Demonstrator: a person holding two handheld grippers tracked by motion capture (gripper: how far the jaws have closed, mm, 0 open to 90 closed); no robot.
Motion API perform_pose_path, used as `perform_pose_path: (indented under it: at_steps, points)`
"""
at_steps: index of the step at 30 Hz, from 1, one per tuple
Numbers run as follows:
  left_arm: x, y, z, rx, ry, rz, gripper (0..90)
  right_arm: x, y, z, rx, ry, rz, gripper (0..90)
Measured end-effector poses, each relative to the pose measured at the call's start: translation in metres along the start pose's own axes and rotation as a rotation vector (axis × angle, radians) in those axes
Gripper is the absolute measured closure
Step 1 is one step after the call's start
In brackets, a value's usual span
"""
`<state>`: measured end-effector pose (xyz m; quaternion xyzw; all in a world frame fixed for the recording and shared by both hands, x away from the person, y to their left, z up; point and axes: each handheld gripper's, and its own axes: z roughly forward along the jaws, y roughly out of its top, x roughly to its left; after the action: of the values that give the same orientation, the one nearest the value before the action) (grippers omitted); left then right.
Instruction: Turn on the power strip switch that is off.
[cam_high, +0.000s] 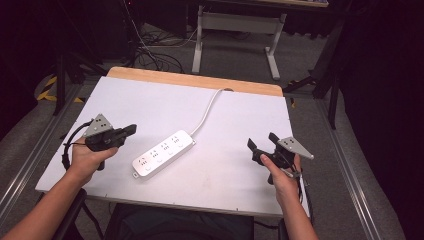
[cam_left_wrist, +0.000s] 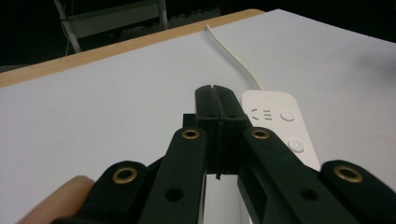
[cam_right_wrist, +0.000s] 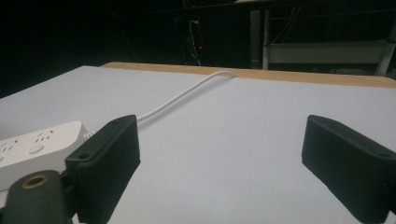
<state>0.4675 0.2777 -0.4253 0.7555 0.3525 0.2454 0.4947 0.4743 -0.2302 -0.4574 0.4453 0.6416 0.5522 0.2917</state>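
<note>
High view: a white power strip (cam_high: 163, 153) lay mid-table, cord (cam_high: 206, 111) running off the far edge. Left gripper (cam_high: 131, 130) hovered pressed together; right gripper (cam_high: 260, 145) spread, apparently poised to approach.

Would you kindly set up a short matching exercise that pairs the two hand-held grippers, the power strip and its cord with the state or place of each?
Things:
1. left hand-held gripper
2. right hand-held gripper
3. power strip
4. cord

States or places:
A. lies flat on the white table between the two hands
B. jaws spread wide, holding nothing
C. jaws pressed together, holding nothing
D. runs to the far wooden edge of the table

Pairs: 1-C, 2-B, 3-A, 4-D
</note>
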Motion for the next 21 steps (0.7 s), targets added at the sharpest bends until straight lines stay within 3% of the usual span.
perform_pose_path:
  at_steps: [21]
  points:
    - [-0.014, 0.001, 0.013, 0.057, -0.07, 0.072, 90.0, 0.0, 0.0, 0.0, 0.003, -0.001, 0.0, 12.2]
